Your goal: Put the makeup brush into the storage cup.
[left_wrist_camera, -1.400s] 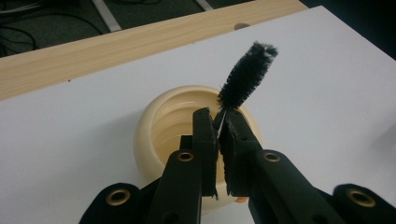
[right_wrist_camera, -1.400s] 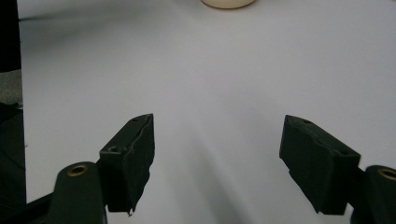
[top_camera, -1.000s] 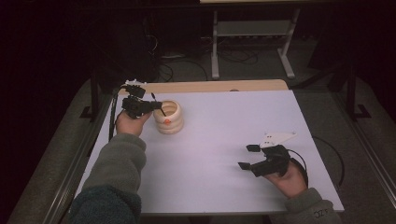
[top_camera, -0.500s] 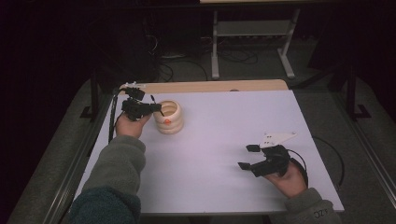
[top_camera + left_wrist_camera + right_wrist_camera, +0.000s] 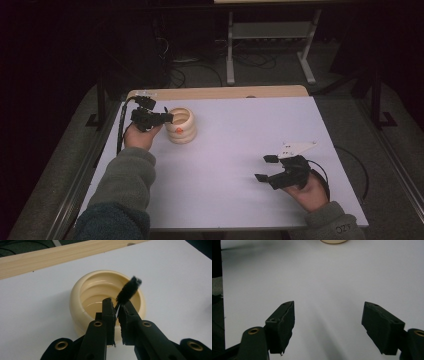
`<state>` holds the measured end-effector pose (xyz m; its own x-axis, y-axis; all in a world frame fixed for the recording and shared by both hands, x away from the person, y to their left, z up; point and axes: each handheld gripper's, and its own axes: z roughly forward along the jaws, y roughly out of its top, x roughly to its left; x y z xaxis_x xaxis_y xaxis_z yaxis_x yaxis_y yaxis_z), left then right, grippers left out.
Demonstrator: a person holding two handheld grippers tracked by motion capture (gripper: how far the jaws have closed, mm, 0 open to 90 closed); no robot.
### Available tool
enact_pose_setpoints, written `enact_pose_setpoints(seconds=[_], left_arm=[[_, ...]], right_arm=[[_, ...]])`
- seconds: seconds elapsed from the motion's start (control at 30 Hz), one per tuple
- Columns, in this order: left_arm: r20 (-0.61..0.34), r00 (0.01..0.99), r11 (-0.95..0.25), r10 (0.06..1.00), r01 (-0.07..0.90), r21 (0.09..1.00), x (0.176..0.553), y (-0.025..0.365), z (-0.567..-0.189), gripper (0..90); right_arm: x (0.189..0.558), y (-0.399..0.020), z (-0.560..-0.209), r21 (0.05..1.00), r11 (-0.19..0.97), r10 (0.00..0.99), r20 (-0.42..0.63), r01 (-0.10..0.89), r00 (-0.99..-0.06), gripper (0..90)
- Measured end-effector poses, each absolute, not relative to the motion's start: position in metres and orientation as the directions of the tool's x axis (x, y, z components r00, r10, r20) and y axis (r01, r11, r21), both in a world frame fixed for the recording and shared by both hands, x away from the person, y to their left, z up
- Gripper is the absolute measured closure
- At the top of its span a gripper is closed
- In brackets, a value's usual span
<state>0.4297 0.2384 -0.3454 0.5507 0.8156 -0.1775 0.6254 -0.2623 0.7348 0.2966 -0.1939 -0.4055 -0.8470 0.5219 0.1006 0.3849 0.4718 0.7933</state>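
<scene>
Pinching a black brush [image 5: 128,290], left gripper [image 5: 159,119] (right gripper [image 5: 266,168] fingers wide) over white table [image 5: 240,135].

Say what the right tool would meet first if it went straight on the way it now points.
Probably the cream ribbed pot, far ahead. The open right tool faces bare white table up to it; the line's exact aim is uncertain.

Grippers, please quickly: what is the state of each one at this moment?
Left gripper: closed on a small black brush, over the cream pot.
Right gripper: open, holding nothing, above the white table.
</scene>
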Motion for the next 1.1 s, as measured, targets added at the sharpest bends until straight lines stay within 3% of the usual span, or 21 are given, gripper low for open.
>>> enact_pose_setpoints(seconds=[0.2, 0.8, 1.1], left_arm=[[-0.169, 0.550, -0.268, 0.818, 0.624, 0.734, 0.428, 0.240, -0.347, 81.1], [-0.153, 0.534, -0.269, 0.831, 0.628, 0.730, 0.419, 0.247, -0.353, 62.6], [-0.159, 0.540, -0.270, 0.827, 0.628, 0.730, 0.417, 0.247, -0.357, 60.8]], right_arm=[[0.297, -0.194, -0.406, 0.794, 0.472, 0.521, 0.100, 0.384, -0.848, 25.8], [0.298, -0.194, -0.406, 0.793, 0.469, 0.526, 0.102, 0.388, -0.844, 25.8], [0.299, -0.195, -0.407, 0.792, 0.472, 0.526, 0.100, 0.388, -0.845, 25.8]])
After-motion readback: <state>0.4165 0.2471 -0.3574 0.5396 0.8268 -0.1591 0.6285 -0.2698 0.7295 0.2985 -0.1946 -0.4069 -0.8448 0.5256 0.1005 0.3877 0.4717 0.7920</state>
